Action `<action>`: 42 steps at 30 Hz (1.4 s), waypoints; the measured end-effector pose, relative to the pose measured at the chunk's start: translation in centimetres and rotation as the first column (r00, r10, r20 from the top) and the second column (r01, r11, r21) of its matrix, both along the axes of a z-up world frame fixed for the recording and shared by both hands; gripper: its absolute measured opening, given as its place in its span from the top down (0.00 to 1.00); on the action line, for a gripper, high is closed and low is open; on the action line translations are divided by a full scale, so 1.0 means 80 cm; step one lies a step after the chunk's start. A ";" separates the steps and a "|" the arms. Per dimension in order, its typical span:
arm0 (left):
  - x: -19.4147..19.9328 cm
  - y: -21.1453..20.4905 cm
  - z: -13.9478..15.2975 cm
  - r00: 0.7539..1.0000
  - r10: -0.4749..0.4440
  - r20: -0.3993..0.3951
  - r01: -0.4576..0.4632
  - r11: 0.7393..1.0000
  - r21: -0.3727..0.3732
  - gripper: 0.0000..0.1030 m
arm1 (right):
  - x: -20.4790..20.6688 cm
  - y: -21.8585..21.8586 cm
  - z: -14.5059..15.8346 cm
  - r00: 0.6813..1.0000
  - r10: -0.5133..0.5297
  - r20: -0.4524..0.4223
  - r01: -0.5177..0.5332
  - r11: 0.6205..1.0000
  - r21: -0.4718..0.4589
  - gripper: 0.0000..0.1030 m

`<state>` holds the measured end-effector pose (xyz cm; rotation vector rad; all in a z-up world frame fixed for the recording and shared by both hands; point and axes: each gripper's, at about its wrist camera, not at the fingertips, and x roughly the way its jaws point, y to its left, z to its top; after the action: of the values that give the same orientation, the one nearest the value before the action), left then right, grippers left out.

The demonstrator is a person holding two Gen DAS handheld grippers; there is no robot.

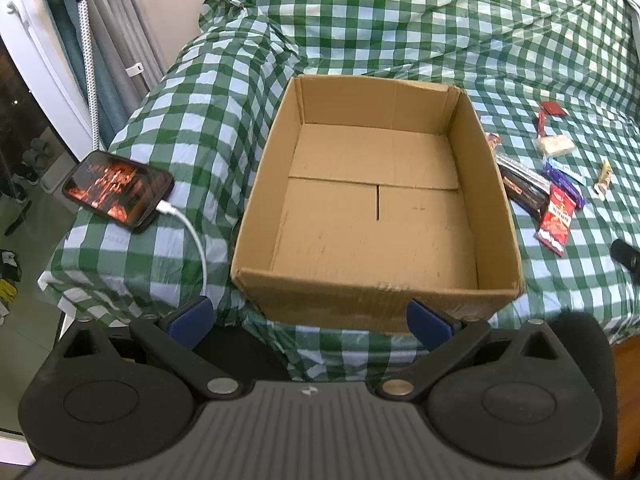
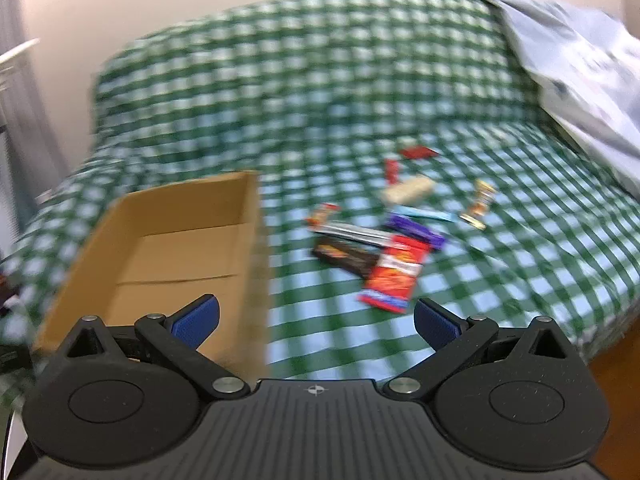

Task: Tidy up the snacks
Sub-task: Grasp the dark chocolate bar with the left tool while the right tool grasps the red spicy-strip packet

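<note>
Motion blur is smearing the right wrist view, leaving wrapper print unreadable. A phone [image 1: 118,188] is charging at the cardboard box's [image 1: 380,300] nine o'clock on the checkered bed [image 1: 192,128]. Snacks [image 2: 384,248] are lying at twelve o'clock from the right hand-held gripper [image 2: 316,318], spread wide; the left hand-held gripper [image 1: 310,316] is likewise gaping, empty.

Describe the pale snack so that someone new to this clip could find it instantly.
Start at the cardboard box on the checked cloth; the snacks lie scattered to its right. The pale snack lies toward the far side, just beyond the purple wrapper. It alone is a whitish block; its neighbours are brightly coloured.
</note>
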<state>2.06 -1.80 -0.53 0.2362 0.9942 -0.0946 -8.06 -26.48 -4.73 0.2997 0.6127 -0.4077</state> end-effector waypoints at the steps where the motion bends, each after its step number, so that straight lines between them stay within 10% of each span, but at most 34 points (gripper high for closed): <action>1: 0.005 -0.005 0.001 1.000 0.008 0.002 -0.008 1.000 0.004 0.00 | 0.011 -0.020 -0.008 1.000 -0.031 0.002 0.031 0.999 0.021 0.00; 11: 0.040 -0.054 0.004 1.000 0.014 -0.009 -0.014 0.998 0.061 0.00 | 0.178 -0.173 -0.157 0.934 -0.274 -0.227 0.308 0.943 0.127 0.00; 18: 0.063 -0.093 -0.002 1.000 -0.019 -0.024 0.022 0.993 0.116 0.00 | 0.262 -0.176 -0.233 0.897 -0.238 -0.374 0.280 0.958 0.063 0.01; 25: 0.095 -0.170 -0.005 0.992 -0.128 -0.018 0.129 0.988 0.085 0.00 | 0.212 -0.202 -0.235 0.861 -0.312 -0.401 0.316 0.947 -0.058 0.01; 29: 0.112 -0.238 -0.006 0.974 -0.224 -0.013 0.225 0.974 0.018 0.00 | 0.155 -0.256 -0.232 0.816 -0.431 -0.386 0.486 0.872 0.054 0.01; 38: 0.159 -0.378 -0.051 0.952 -0.295 -0.082 0.291 0.955 -0.054 0.00 | 0.120 -0.240 -0.198 0.905 -0.307 -0.295 0.372 0.907 0.197 0.01; 42: 0.171 -0.382 -0.070 0.958 -0.259 -0.119 0.253 0.965 -0.065 0.00 | 0.113 -0.234 -0.200 0.846 -0.371 -0.383 0.494 0.817 0.298 0.01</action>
<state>15.72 -32.35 -6.17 0.3170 1.0827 -0.3743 0.98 -45.16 -20.75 0.7792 0.9398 -0.7938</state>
